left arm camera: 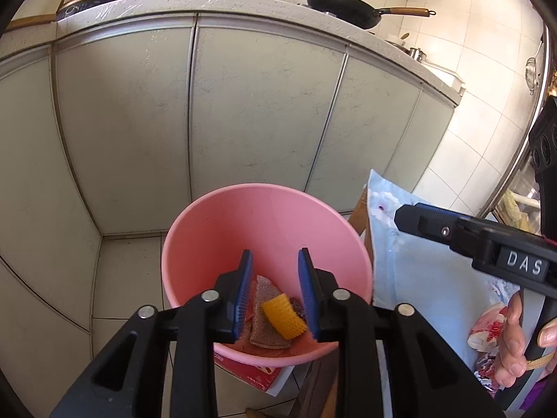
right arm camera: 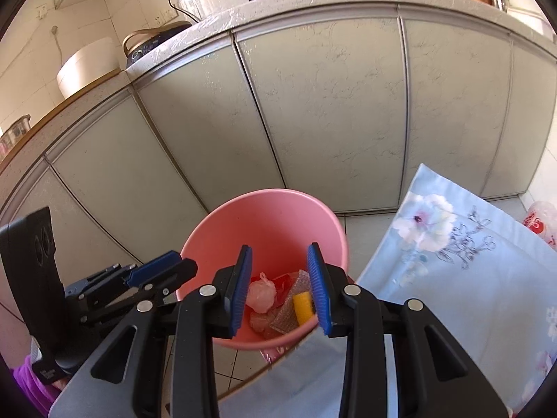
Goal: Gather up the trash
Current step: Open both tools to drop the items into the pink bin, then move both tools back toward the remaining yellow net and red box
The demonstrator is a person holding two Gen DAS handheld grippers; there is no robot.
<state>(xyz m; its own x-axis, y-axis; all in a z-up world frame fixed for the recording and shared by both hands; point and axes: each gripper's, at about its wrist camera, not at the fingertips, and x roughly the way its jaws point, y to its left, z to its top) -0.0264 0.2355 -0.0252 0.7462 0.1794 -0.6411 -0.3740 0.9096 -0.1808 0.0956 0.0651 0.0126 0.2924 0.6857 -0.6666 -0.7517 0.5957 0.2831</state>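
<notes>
A pink bin (left arm camera: 264,216) (right arm camera: 268,216) stands on the floor in front of the cabinets. Inside it lie a yellow foam piece (left arm camera: 282,317) (right arm camera: 302,308), a brownish mesh pad (left arm camera: 259,299) (right arm camera: 286,311), a pale crumpled bag (right arm camera: 261,294) and a red wrapper (right arm camera: 282,281). My left gripper (left arm camera: 275,252) hangs open over the bin's near side, with nothing between its blue pads (left arm camera: 245,285). My right gripper (right arm camera: 280,247) is open over the same bin and holds nothing. Each gripper shows at the edge of the other's view: the right gripper (left arm camera: 428,221) and the left gripper (right arm camera: 163,268).
Grey cabinet doors (left arm camera: 257,111) rise right behind the bin, under a counter with pans (left arm camera: 344,7). A table under a light blue floral cloth (right arm camera: 452,271) is on the right, close to the bin. A red box (left arm camera: 254,371) lies under the bin's near edge. A person's hand (left arm camera: 511,341) holds the right gripper.
</notes>
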